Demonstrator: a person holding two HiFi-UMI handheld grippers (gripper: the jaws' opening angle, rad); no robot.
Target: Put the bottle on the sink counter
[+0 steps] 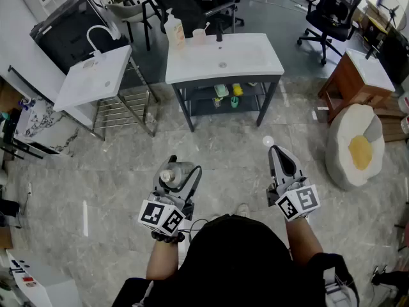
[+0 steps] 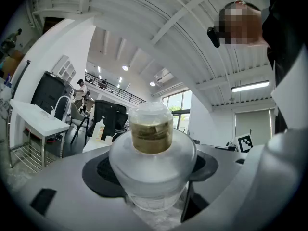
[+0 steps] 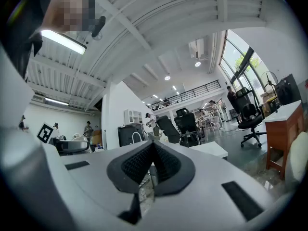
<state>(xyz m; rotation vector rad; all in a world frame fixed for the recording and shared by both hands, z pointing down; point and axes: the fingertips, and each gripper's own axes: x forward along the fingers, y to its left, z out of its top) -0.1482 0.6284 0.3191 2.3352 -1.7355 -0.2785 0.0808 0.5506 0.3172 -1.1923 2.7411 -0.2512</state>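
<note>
1. Underfoot, a grey veined stone floor (image 1: 217, 149), reaching from the person's feet to the furniture at the far side.
2. Straight ahead in the head view, the sink counter (image 1: 259, 59): white top with a shallow basin, dark frame, and a lower shelf with a few small items too small to tell apart.
3. To its left, set at an angle, a second sink stand (image 1: 89, 85) with a white top, a curved tap and a wire rack below.
4. At far right, a black office chair (image 1: 327, 15); nearer, on the floor, an egg-shaped cushion (image 1: 354, 147), white with a yellow middle.
5. Low in the head view, at left, the left gripper (image 1: 177, 173) (image 2: 151, 165), held over the floor and well short of the sink counter. Jaws set wide, dark pads pressed against either side of the bottle's broad body.
6. At right, level with it and well apart from it, the right gripper (image 1: 275, 151) (image 3: 153, 150), pointed toward the counter. Jaws pressed together, ribbed pads meeting, nothing between them.
7. Clamped upright in the left gripper, the bottle (image 1: 171, 175) (image 2: 152, 137): frosted clear body, yellow-brown neck, clear cap on top.
8. On the counter's back left corner, a pump bottle (image 1: 174, 29), pale with an orange tint.
9. Just beside that, to the right, a small pale cup (image 1: 199, 36).
</note>
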